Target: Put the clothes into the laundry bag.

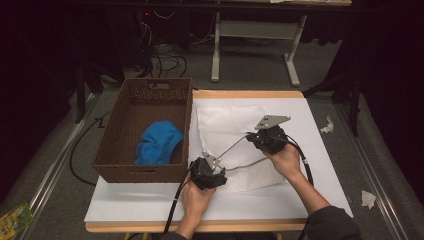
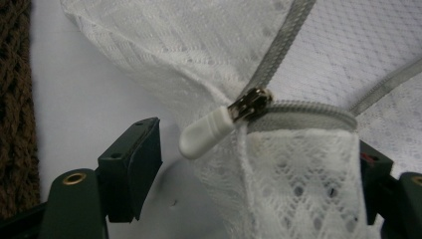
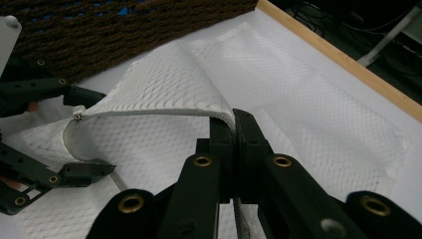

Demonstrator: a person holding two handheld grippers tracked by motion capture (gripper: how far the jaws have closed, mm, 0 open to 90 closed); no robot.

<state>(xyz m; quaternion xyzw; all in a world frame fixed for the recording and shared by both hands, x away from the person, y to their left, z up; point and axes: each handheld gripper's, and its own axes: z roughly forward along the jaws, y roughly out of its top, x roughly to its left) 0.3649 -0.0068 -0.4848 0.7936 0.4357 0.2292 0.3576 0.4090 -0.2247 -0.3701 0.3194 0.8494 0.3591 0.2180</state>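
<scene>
At the left of the table (image 1: 150, 210), a brown woven basket (image 1: 181, 125) is seen standing, and a crumpled blue cloth (image 1: 159, 142) is held inside it; nothing else can be made out in there. Just right of the basket a white mesh bag (image 1: 225, 125) is spread on the white tabletop, its grey zipper (image 3: 149, 113) running lengthwise from the left gripper (image 1: 214, 169) across to the right gripper (image 1: 252, 137). Seen through the left gripper view, the zipper's white pull tab (image 2: 205, 132) is found between the wide-spread jaws, nearer the left-hand one, touched by neither pad and pointing back toward the camera; the slider (image 2: 250, 103) sits just beyond it. The left gripper is therefore judged the nearer one for taking the tab, and the coming closure would have to be centred on that tab, with any pull directed along the zipper line. Farther right, the bag's zipper edge is pinched by the fully closed jaws of the right gripper, and the mesh is lifted there into a raised fold while the rest lies flat.
</scene>
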